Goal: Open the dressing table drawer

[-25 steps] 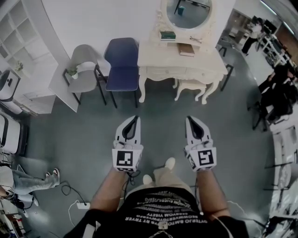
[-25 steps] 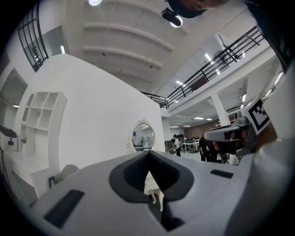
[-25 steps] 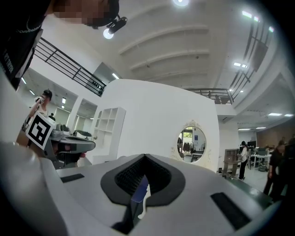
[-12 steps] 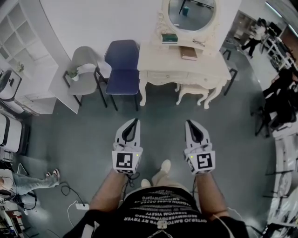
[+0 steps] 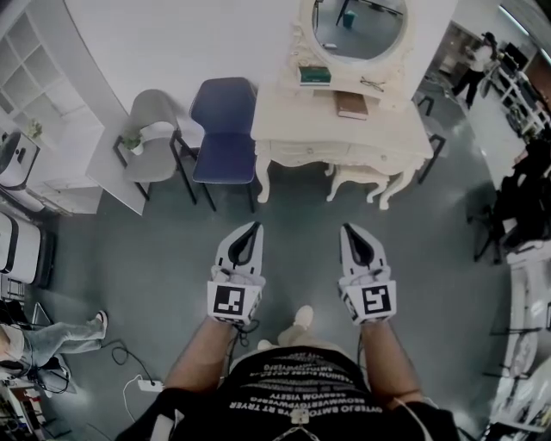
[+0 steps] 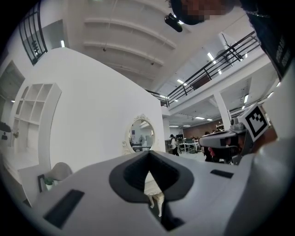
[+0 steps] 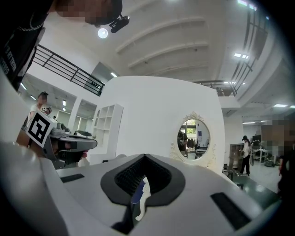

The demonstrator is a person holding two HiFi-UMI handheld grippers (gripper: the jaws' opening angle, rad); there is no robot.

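The cream dressing table (image 5: 343,129) stands against the white wall, with an oval mirror (image 5: 360,24) on it and shut drawers (image 5: 301,156) along its front. A matching stool (image 5: 357,179) is tucked under it. My left gripper (image 5: 253,226) and right gripper (image 5: 346,228) are held side by side over the grey floor, well short of the table, pointing toward it. Both are shut with nothing in them. In the left gripper view the shut left gripper (image 6: 148,155) frames a table leg (image 6: 156,200). The right gripper (image 7: 145,158) shows shut in its own view too.
A blue chair (image 5: 222,129) and a grey chair (image 5: 151,138) stand left of the table. White shelving (image 5: 34,77) lines the left wall. A book (image 5: 351,105) lies on the tabletop. A power strip (image 5: 142,381) and a bystander's legs (image 5: 52,338) are at lower left; people stand at right (image 5: 527,181).
Both grippers have moved forward together toward the dressing table, which now sits lower and larger in the head view. Both have stayed shut.
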